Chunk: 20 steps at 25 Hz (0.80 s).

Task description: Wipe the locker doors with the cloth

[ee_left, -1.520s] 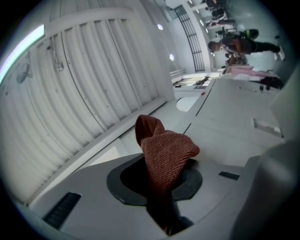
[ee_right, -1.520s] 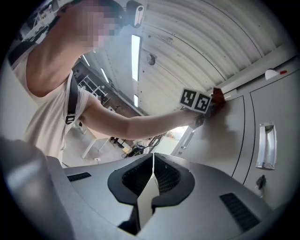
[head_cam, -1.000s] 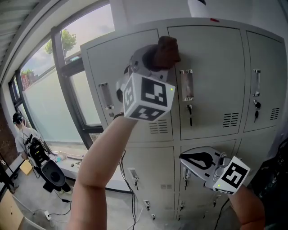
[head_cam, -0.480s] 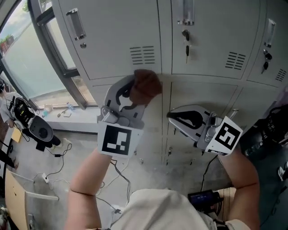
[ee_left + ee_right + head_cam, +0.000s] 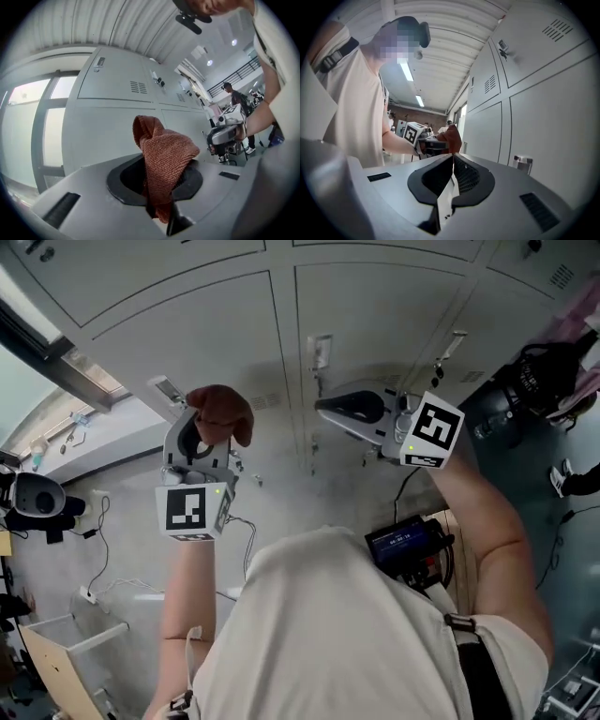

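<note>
Head view: left gripper point(image 5: 195, 439) pinches the cloth point(image 5: 222, 413); right gripper point(image 5: 324, 407) fingers point(image 5: 469, 180) apparently closed.

- The locker door point(image 5: 216, 334) is flat and bare beyond the cloth point(image 5: 221, 412) pinched in the left gripper point(image 5: 199, 432). A small latch point(image 5: 167, 388) juts out just beside the cloth.
- A handle point(image 5: 320, 351) sticks out of the neighbouring door point(image 5: 375, 315), near the tip of the right gripper point(image 5: 326, 407).
- The gap between the two grippers stands open.
- A window frame point(image 5: 56, 352) bounds the lockers on the left, and a black bag point(image 5: 542, 381) crowds the right.
- Cables point(image 5: 120, 584) trail over the floor point(image 5: 281, 502).
</note>
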### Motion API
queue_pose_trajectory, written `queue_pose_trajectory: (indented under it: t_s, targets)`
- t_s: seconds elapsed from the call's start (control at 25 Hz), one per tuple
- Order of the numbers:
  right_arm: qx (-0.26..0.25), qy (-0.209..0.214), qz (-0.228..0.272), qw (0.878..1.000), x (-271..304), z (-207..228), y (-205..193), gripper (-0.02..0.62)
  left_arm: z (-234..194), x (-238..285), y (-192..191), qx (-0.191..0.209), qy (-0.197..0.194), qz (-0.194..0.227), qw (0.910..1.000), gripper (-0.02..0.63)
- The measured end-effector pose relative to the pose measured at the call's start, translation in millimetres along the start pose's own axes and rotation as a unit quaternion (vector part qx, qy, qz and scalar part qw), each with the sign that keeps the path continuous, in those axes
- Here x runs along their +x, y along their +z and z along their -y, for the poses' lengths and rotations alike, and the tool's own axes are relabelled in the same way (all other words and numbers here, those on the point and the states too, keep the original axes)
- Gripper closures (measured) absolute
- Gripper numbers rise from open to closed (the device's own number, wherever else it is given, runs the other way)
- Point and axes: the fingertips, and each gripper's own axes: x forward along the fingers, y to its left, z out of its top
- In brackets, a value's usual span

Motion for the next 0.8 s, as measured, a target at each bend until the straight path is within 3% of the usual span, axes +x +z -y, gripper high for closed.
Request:
queue_pose_trajectory:
  t_s: [0.24, 0.8]
  targets:
    - [0.061, -0.012, -0.002, 0.998, -6, -5, -47, 0.577, 7, -3, -55, -0.040, -0.017, -0.040, 0.9982, 0.538]
    - [0.084, -0.052, 0.010, 0.995, -13, 9, -39, 0.577, 22, 6, -81, -0.051, -0.053, -0.069, 0.9949, 0.538]
